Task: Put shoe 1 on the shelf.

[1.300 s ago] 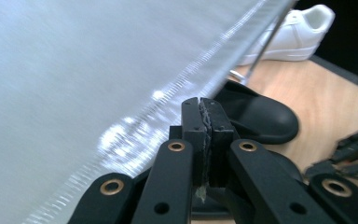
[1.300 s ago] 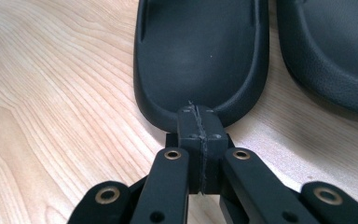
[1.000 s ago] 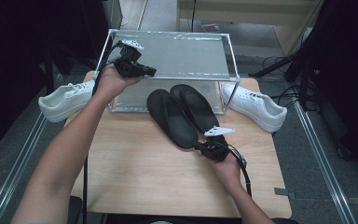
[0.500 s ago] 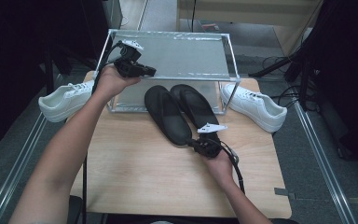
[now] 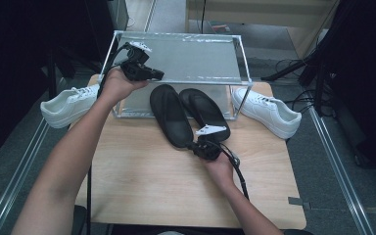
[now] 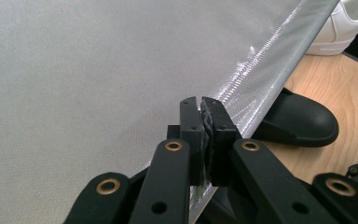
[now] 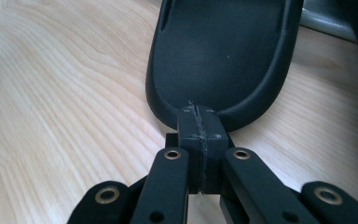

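Right tongs (image 7: 200, 122) at black slipper's (image 7: 223, 51) heel rim, grip unclear.

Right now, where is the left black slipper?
In the high view the left black slipper lies mid-table beside its mate, toe under the shoe rack, heel at the right gripper.

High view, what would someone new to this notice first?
A pair of black slippers at mid-table, toes under a silvery rack, with the right tool closed at the heel of the left one. The left tool pinches the rack's front edge. A white sneaker sits at the left, another at the right.
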Demonstrator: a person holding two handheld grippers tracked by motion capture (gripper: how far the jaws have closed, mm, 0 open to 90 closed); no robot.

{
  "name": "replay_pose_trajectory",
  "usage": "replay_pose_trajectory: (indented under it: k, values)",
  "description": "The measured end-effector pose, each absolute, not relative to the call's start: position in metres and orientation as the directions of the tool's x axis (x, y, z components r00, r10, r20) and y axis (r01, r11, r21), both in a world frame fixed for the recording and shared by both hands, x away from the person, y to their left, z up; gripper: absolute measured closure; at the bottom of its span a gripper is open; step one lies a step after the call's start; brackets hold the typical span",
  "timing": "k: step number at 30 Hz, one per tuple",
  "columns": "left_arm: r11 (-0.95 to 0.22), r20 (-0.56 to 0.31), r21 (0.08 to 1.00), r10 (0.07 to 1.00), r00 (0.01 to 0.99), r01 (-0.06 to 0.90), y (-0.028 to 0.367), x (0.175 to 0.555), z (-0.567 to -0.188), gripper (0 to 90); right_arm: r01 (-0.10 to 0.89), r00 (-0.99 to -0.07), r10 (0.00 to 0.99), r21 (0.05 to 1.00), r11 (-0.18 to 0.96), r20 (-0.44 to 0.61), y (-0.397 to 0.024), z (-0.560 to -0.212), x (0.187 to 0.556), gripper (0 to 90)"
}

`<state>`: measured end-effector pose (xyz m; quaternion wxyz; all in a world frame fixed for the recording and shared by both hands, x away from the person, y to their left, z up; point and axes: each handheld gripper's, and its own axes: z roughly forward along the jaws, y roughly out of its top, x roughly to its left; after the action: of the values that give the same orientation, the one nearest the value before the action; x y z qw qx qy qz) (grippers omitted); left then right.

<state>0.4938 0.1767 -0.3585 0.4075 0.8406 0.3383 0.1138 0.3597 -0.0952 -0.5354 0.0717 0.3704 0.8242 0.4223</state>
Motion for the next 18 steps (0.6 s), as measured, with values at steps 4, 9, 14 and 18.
replay_pose_trajectory:
  k: [4, 9, 14, 18]
  values:
    - [-0.427, -0.100, 0.766, 0.660, 0.745, 0.481, 0.179, 0.494, -0.360, 88.0, 0.559, -0.707, 0.674, 0.752, 0.348, 0.214, -0.084, -0.536, 0.366, 90.0]
    - [-0.429, -0.094, 0.766, 0.662, 0.744, 0.479, 0.178, 0.494, -0.360, 88.0, 0.553, -0.712, 0.666, 0.761, 0.339, 0.221, -0.067, -0.532, 0.372, 90.0]
    - [-0.434, -0.085, 0.767, 0.662, 0.745, 0.473, 0.177, 0.493, -0.360, 88.0, 0.570, -0.700, 0.676, 0.751, 0.333, 0.231, -0.051, -0.528, 0.383, 90.0]
    - [-0.434, -0.086, 0.766, 0.662, 0.745, 0.474, 0.177, 0.493, -0.359, 88.0, 0.570, -0.691, 0.684, 0.758, 0.317, 0.233, -0.042, -0.523, 0.392, 90.0]
